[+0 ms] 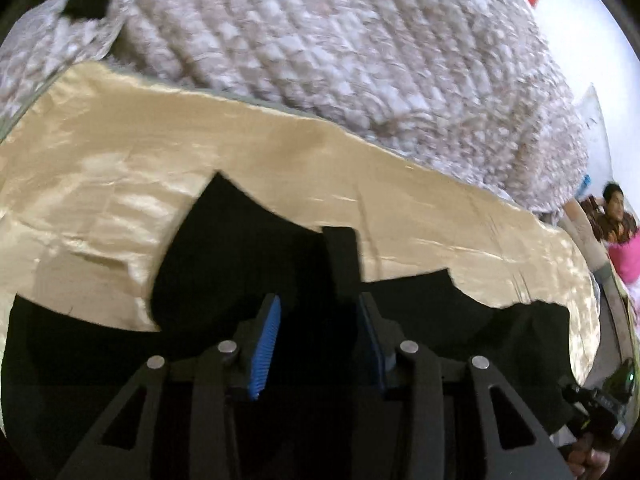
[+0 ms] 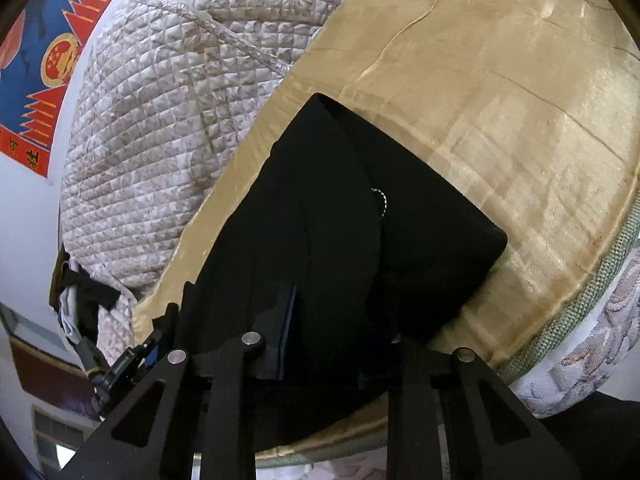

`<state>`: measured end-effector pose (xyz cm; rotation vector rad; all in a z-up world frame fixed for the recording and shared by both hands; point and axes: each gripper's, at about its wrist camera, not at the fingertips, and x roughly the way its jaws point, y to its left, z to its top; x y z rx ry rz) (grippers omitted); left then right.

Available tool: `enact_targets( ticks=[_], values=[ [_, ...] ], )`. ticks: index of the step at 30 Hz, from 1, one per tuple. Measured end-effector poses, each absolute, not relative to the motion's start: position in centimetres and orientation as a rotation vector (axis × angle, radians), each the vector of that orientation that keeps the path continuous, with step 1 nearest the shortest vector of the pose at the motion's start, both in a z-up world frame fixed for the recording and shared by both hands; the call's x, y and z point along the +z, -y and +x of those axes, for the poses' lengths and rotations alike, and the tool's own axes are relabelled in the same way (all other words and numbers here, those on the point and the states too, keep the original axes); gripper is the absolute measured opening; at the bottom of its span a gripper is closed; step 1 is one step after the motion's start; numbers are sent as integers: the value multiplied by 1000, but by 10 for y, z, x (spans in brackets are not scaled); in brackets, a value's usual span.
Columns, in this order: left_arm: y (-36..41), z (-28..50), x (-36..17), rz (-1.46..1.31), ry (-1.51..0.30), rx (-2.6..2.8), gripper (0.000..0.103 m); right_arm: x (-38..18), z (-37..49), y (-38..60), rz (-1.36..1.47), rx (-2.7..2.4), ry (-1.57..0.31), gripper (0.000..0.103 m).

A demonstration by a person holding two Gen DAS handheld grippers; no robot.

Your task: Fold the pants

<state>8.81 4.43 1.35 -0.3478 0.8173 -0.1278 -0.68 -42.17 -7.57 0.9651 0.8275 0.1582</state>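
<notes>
The black pants lie on a tan satin sheet over a bed. In the right wrist view they stretch away from my right gripper, whose jaws stand around the near edge of the cloth; the black fabric hides the fingertips. In the left wrist view my left gripper has its blue pads apart, with a bunched part of the pants rising between and in front of them. The pants look lifted and crumpled there. The other gripper shows at the lower right.
A quilted beige blanket is heaped on the far side of the sheet. The mattress edge with green piping runs at the right. A red and blue wall poster hangs at the left. A person sits at the right.
</notes>
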Motion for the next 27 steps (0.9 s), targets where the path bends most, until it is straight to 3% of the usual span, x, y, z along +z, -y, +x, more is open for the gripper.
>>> enact_targets(
  ticks=[9,10,11,14,20,27],
  values=[
    [-29,127,9,-326,-902,-206,42,-77,-6,418,952,151,-828,24],
    [-26,129,10,-316,-908,-206,38,-77,-7,418,954,150,-827,24],
    [-22,131,10,-295,-920,-194,20,-77,-6,418,954,148,-826,24],
    [-16,129,9,-240,-922,-129,4,-74,-5,418,937,137,-821,23],
    [-55,66,54,-295,-706,10,4,-70,-7,423,929,119,-796,10],
    [-129,-18,72,-401,-587,210,4,-45,-11,433,941,163,-695,7]
  ],
)
